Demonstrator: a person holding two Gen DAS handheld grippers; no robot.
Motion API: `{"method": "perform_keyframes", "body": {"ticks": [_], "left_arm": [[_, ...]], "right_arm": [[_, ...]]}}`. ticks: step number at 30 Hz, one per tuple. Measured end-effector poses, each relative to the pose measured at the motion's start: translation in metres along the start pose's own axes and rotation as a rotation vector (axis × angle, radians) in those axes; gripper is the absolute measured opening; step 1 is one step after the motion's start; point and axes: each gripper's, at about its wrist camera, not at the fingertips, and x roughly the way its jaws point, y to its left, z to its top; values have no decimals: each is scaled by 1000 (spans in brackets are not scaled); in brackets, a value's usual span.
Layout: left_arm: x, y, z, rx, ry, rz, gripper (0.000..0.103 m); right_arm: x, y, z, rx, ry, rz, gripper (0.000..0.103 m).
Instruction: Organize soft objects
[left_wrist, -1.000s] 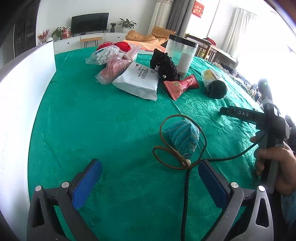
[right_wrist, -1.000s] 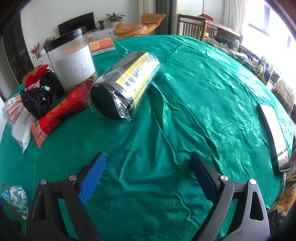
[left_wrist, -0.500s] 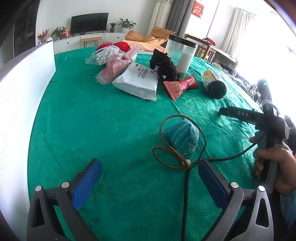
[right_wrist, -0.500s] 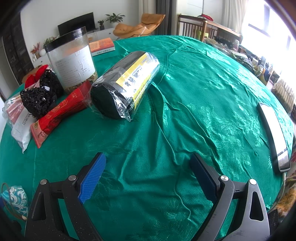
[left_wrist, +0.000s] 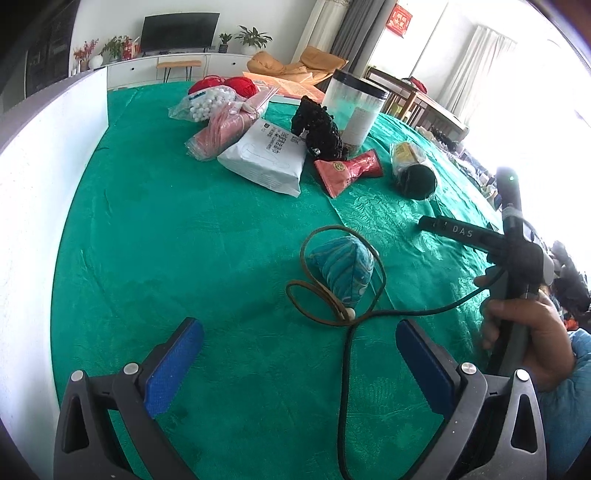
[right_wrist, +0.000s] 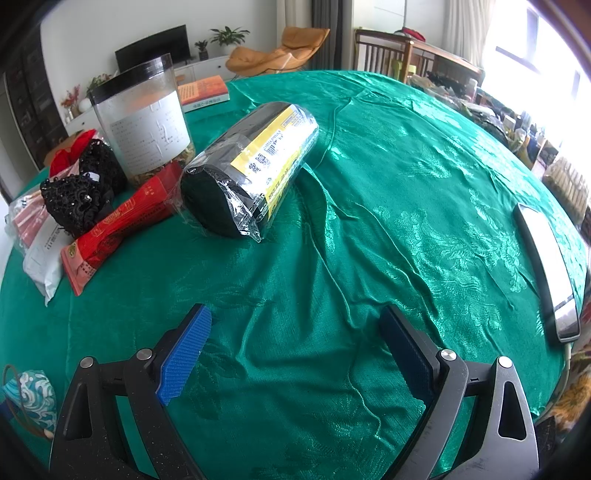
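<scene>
A blue patterned pouch (left_wrist: 343, 269) with a brown cord lies on the green cloth just ahead of my open left gripper (left_wrist: 299, 354); it also shows in the right wrist view (right_wrist: 31, 395). Farther back lie a white packet (left_wrist: 266, 155), a pink bag (left_wrist: 221, 129), a bag of white balls (left_wrist: 208, 103), red yarn (left_wrist: 240, 83), a black lace piece (left_wrist: 319, 129) and a red packet (left_wrist: 349, 171). A wrapped black roll (right_wrist: 251, 173) lies ahead of my open, empty right gripper (right_wrist: 295, 350).
A clear jar with a black lid (right_wrist: 142, 118) stands behind the red packet (right_wrist: 110, 236). A white board (left_wrist: 40, 177) runs along the left. A book (right_wrist: 205, 92) lies at the back. A phone (right_wrist: 546, 266) lies near the right table edge.
</scene>
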Motion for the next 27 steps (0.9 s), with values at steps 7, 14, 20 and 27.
{"method": "perform_keyframes", "body": {"ticks": [7, 14, 20, 27], "left_arm": [[0, -24, 17, 26, -4, -51, 103], [32, -33, 34, -35, 65, -20, 103], [45, -44, 33, 13, 89, 43, 102], [54, -56, 33, 127, 86, 179, 38]], "right_arm": [[0, 1, -1, 0, -1, -1, 94], [0, 1, -1, -1, -1, -1, 94], [0, 1, -1, -1, -2, -1, 94], [0, 1, -1, 1, -1, 3, 94]]}}
